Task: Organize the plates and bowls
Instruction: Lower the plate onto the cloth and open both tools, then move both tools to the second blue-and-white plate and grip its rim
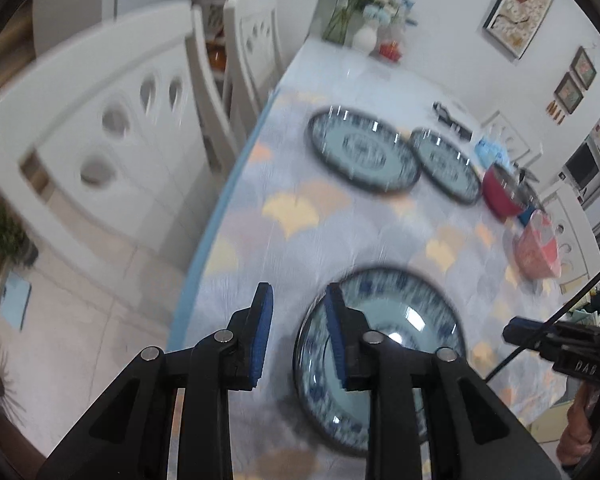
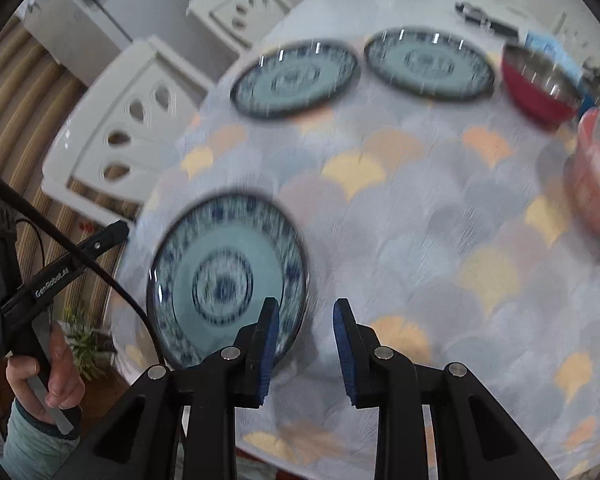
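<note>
Three blue-patterned plates lie on the table. The near plate point(image 1: 396, 332) point(image 2: 228, 276) lies close to the front edge. Two far plates point(image 1: 360, 152) point(image 1: 446, 166) lie side by side; in the right wrist view they are the left far plate point(image 2: 296, 78) and the right far plate point(image 2: 430, 64). A red bowl point(image 1: 500, 192) point(image 2: 540, 88) and a pink bowl point(image 1: 538, 246) point(image 2: 598, 168) stand at the right. My left gripper point(image 1: 298, 300) is open above the near plate's left rim. My right gripper point(image 2: 306, 312) is open, empty, just right of the near plate.
The table wears a scallop-patterned cloth point(image 2: 420, 216). White chairs point(image 1: 100, 140) point(image 2: 124, 136) stand along its left side. A vase with flowers point(image 1: 364, 36) and a dark object point(image 1: 452, 120) sit at the far end. Everything is motion-blurred.
</note>
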The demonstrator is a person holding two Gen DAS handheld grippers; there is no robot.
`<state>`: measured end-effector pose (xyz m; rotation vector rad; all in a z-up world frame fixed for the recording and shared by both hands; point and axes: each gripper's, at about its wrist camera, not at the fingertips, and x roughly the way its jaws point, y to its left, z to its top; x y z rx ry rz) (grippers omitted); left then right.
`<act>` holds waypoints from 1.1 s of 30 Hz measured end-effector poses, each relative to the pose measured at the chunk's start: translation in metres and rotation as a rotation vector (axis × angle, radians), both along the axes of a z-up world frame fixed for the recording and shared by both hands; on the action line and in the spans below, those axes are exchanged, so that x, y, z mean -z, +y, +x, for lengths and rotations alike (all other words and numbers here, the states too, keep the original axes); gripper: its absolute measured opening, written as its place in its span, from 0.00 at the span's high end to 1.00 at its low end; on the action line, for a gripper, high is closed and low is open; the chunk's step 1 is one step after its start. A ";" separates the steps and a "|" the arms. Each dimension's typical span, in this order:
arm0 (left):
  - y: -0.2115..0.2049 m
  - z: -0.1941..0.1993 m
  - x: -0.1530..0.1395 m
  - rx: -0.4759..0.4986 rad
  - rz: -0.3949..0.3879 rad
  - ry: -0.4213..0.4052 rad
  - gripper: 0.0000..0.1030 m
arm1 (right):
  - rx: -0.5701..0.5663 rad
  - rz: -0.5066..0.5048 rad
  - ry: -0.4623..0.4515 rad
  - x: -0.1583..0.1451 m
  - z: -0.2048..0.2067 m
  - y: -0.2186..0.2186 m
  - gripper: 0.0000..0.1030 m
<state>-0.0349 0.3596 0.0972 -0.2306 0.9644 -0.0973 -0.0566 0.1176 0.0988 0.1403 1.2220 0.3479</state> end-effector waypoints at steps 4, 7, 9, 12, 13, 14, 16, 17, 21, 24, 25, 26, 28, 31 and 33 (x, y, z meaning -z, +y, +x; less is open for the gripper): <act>-0.002 0.024 -0.035 0.002 -0.021 -0.088 0.67 | 0.032 0.021 -0.093 -0.041 0.021 -0.012 0.66; -0.006 0.041 -0.054 0.006 -0.040 -0.129 0.51 | 0.055 0.049 -0.165 -0.070 0.037 -0.019 0.46; -0.007 0.049 -0.065 0.001 -0.045 -0.154 0.28 | 0.065 0.057 -0.207 -0.085 0.046 -0.018 0.46; -0.012 0.062 -0.079 0.016 -0.049 -0.202 0.26 | 0.078 0.072 -0.220 -0.096 0.058 -0.019 0.46; -0.014 0.067 -0.081 0.023 -0.043 -0.202 0.26 | 0.082 0.081 -0.219 -0.098 0.061 -0.020 0.46; -0.016 0.074 -0.083 0.024 -0.034 -0.203 0.26 | 0.087 0.086 -0.217 -0.099 0.065 -0.019 0.46; -0.019 0.086 -0.084 0.028 -0.031 -0.206 0.26 | 0.097 0.082 -0.213 -0.101 0.073 -0.021 0.46; -0.020 0.094 -0.084 0.030 -0.035 -0.202 0.26 | 0.102 0.081 -0.210 -0.101 0.077 -0.023 0.46; -0.020 0.124 -0.078 0.039 -0.060 -0.177 0.26 | 0.109 0.100 -0.187 -0.094 0.094 -0.023 0.46; -0.021 0.147 -0.066 0.042 -0.067 -0.143 0.26 | 0.110 0.094 -0.157 -0.081 0.115 -0.024 0.46; -0.021 0.154 -0.060 0.042 -0.067 -0.129 0.26 | 0.111 0.094 -0.140 -0.075 0.123 -0.024 0.46; -0.022 0.163 -0.053 0.042 -0.065 -0.111 0.26 | 0.111 0.097 -0.129 -0.070 0.128 -0.024 0.46; -0.024 0.178 -0.037 0.048 -0.063 -0.074 0.28 | 0.114 0.105 -0.093 -0.055 0.146 -0.023 0.46; -0.026 0.204 -0.005 0.055 -0.072 0.007 0.32 | 0.115 0.100 -0.040 -0.029 0.169 -0.022 0.46; -0.026 0.217 0.013 0.055 -0.080 0.053 0.37 | 0.114 0.099 -0.007 -0.014 0.182 -0.019 0.46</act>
